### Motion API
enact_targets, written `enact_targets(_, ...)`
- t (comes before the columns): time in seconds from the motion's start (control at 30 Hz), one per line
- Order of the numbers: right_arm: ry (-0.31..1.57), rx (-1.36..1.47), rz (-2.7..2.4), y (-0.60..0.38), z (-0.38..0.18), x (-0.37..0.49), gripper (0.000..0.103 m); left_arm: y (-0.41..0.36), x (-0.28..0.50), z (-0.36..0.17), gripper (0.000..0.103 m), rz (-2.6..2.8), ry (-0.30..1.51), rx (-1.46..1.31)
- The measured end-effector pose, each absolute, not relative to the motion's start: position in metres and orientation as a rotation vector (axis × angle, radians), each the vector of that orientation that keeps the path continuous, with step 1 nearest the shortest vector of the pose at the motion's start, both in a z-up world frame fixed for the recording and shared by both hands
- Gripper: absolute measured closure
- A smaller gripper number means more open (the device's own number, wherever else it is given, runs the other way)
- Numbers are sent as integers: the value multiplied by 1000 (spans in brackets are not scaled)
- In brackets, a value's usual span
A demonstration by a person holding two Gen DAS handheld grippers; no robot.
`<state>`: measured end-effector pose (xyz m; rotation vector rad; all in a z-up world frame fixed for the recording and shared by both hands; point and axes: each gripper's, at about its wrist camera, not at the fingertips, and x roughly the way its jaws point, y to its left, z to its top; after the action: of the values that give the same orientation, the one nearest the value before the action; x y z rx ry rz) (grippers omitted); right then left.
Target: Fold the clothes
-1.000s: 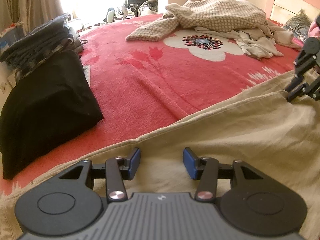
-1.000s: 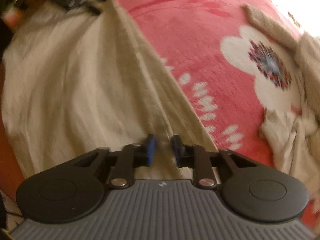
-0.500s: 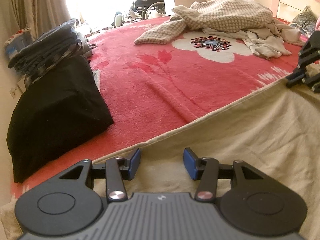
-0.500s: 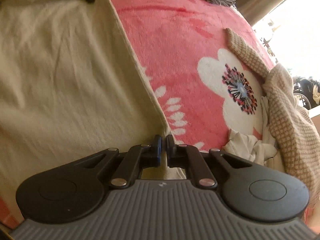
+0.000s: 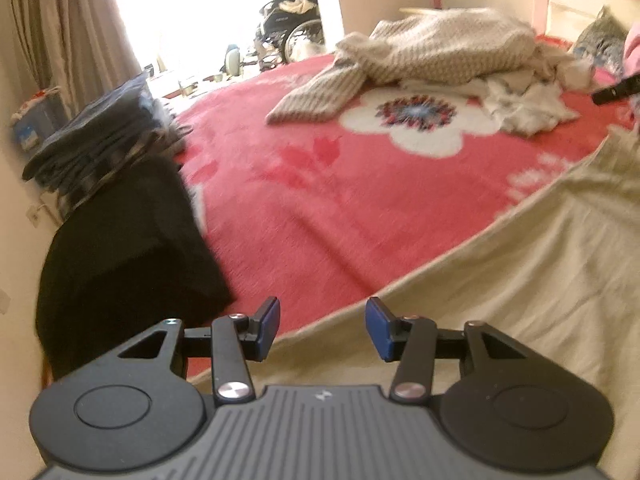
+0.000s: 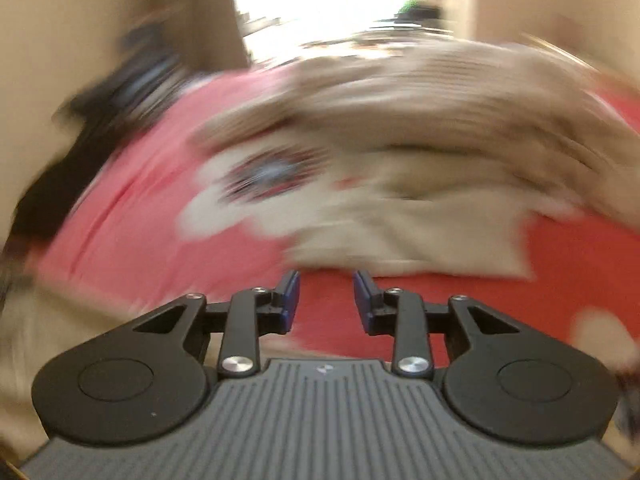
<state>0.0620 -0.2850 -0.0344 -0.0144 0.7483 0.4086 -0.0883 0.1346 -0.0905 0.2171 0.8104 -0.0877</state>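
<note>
In the left wrist view we see our left gripper (image 5: 322, 328) at the bottom centre, jaws moderately apart with nothing between them, over the near edge of the beige cloth (image 5: 520, 280) that fills the lower right. The red blanket (image 5: 340, 184) spreads across the middle, a black folded garment (image 5: 128, 248) lies at the left, and a knitted sweater (image 5: 432, 56) is heaped at the upper right. In the blurred right wrist view our right gripper (image 6: 326, 300) has just been opening; its jaws stand narrowly apart and empty above the blanket.
</note>
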Motion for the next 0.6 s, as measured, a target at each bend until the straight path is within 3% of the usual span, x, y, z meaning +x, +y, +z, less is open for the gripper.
enact_targets(0.27, 852, 245, 75, -396, -49, 45, 72, 73, -69, -109, 54, -297, 862, 163)
enact_targets(0.37, 860, 202, 223, -372, -51, 29, 73, 55, -68, -120, 54, -305, 863, 215)
enact_targets(0.5, 879, -81, 583, -296, -53, 10, 81, 50, -71, -125, 53, -283, 848, 239)
enact_targets(0.6, 933, -44, 557, -287, -83, 32, 82, 53, -72, -126, 52, -258, 851, 206)
